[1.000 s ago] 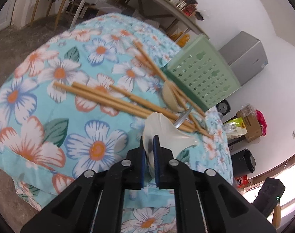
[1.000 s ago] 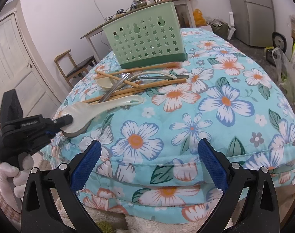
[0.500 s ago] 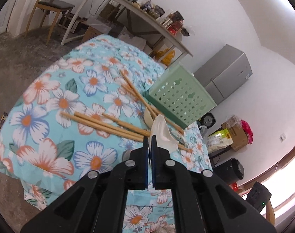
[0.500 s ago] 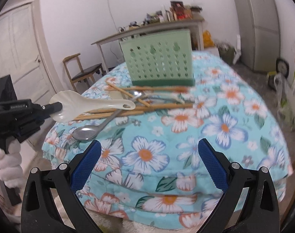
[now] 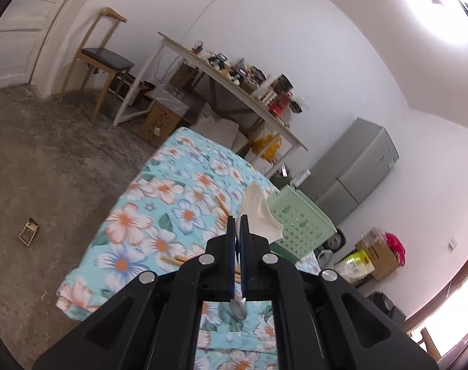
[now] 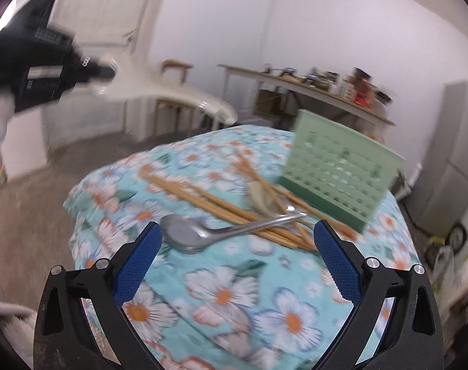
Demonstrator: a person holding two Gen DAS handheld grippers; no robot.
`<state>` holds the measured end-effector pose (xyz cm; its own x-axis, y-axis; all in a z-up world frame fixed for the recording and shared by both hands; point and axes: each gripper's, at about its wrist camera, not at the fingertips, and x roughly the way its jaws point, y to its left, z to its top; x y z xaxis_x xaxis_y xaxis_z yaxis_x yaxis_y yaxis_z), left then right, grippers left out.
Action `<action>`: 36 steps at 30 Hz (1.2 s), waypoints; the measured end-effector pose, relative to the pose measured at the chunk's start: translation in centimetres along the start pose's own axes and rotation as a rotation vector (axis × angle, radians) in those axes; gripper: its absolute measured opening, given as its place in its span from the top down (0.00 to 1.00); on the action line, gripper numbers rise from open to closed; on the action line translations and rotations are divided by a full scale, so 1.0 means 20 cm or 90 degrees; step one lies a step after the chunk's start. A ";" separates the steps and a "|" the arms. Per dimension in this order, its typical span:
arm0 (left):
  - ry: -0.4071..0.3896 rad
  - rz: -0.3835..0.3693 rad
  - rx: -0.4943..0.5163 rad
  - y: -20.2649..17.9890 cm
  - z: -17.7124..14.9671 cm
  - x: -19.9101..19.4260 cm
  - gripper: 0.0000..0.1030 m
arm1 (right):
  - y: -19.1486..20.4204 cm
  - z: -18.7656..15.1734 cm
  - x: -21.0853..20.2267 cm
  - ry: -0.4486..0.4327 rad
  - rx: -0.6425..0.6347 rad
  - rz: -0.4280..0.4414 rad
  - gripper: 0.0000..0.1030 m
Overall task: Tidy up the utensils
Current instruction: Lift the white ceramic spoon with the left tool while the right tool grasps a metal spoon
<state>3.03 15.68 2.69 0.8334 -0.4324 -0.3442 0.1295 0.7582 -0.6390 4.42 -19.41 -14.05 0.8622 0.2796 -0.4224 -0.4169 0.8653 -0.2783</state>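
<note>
Over the flowered cloth (image 6: 234, 293), my left tongs (image 5: 237, 220) are now carrying the white ceramic spoon (image 5: 258, 212) well up in the air. A second ago it was only just coming off the heap, and since then I have been swinging it up and toward the green basket (image 5: 304, 222), which is now showing right behind it in the left view. The left tongs are clenched tight on the spoon, by its broad end as far as the blur lets me tell, with the handle reaching out ahead. My right tongs (image 6: 236, 227) have been rolling level and coming in closer over the heap. Their jaws are standing wide but starting to close, with nothing pressed between the pads. I am judging that one utensil is on its way into the basket and the right side is lining up for the next. The cloth is lying puffy and soft over the surface, so things on it may be tipping easily. Around it the concrete floor (image 5: 49, 154) is showing, then the grey fridge (image 5: 357, 169), a long cluttered table (image 5: 234, 92) and a wooden chair (image 5: 101, 58). On the cloth the basket is standing upright, the chopsticks (image 6: 209, 200) are lying crossed in front of it, and the metal spoon (image 6: 203, 234) is resting across them just ahead of my right tongs.
</note>
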 end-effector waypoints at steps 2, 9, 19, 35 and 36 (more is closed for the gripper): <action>-0.009 0.003 -0.009 0.04 0.01 -0.02 0.98 | 0.07 0.00 0.03 0.018 -0.043 0.017 0.19; -0.015 0.011 -0.031 0.15 0.02 -0.02 0.98 | 0.21 -0.03 0.15 0.070 -0.141 0.024 0.44; -0.011 0.014 -0.051 0.25 0.02 0.00 0.98 | 0.32 -0.05 0.30 0.109 -0.222 0.003 0.68; -0.026 0.006 -0.026 0.15 0.03 -0.07 0.98 | 0.18 0.10 0.04 0.066 -0.122 0.023 0.96; -0.026 0.001 -0.021 0.13 0.03 -0.07 0.98 | 0.13 0.12 0.01 0.062 -0.092 0.031 0.96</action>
<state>2.58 18.50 1.90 0.8550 -0.4106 -0.3168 0.1112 0.7418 -0.6613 4.15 -16.01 -12.75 0.8106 0.2722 -0.5185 -0.5011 0.7805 -0.3737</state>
